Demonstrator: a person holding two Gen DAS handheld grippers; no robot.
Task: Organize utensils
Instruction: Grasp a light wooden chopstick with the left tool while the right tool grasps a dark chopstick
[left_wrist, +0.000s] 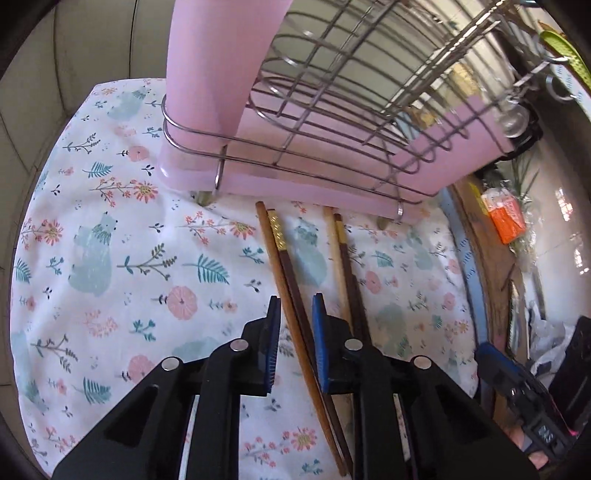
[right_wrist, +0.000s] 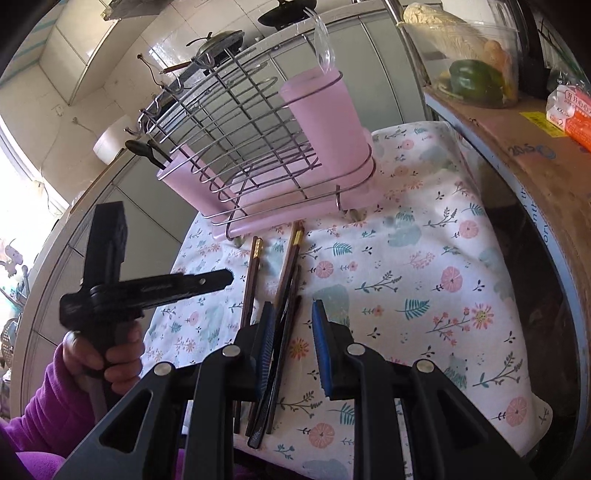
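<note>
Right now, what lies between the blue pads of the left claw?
In the left wrist view, a pair of chopsticks on the floral cloth runs between the left claw's pads, which are not yet pressing on them.

Left gripper (left_wrist: 293, 314) at 6 o'clock, jaws narrowly apart, blue pads straddling pair of brown chopsticks (left_wrist: 291, 295); pads not visibly pressing them. Second chopstick pair (left_wrist: 345, 269) just beside, toward 4 o'clock, partly hidden behind right jaw. Both pairs lie on floral cloth (left_wrist: 110, 240) covering surface, tips toward 12 o'clock. Wire dish rack (left_wrist: 332, 92) with pink holders (left_wrist: 214, 74) at 12 o'clock. Orange packet (left_wrist: 508, 218) at 3 o'clock
</note>
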